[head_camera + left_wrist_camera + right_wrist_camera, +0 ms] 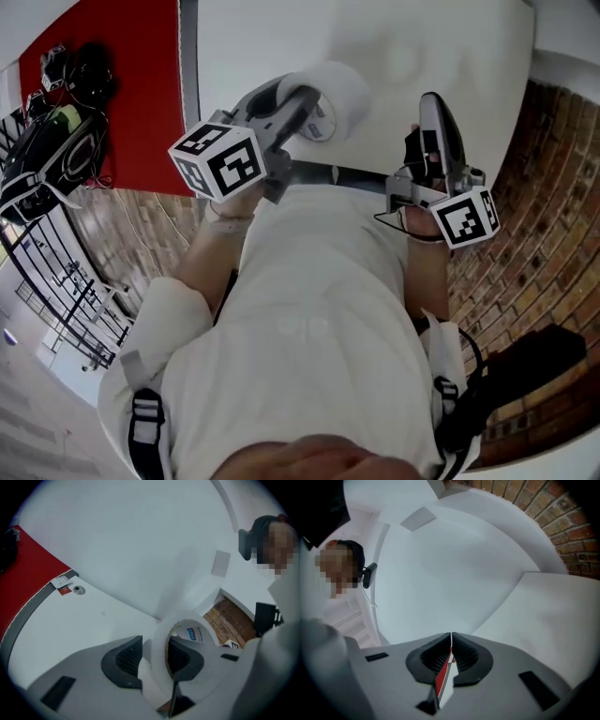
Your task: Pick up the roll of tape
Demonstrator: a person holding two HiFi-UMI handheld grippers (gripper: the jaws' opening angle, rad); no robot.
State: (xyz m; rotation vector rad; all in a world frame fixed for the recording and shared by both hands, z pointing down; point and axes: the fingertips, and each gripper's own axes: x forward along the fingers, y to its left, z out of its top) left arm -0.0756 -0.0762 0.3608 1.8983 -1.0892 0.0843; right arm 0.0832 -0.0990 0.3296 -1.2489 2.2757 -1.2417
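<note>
In the head view my left gripper [302, 101] holds a white roll of tape [339, 94] up in front of a white surface. In the left gripper view the roll [158, 649] stands on edge between the jaws. One jaw is inside its core and the other is outside, both pressed on the ring wall. A blue-printed label shows inside the core. My right gripper [433, 105] is raised to the right of the roll, apart from it. In the right gripper view its jaws [451, 641] are shut on a thin red-and-white strip [442, 681].
A white surface [422, 56] fills the space ahead, with a red panel [141, 84] to its left. Black bags [56, 141] and a dark railing [56, 272] lie at the far left. The floor [534, 234] is brick. A small metal disc [80, 590] sits near the red edge.
</note>
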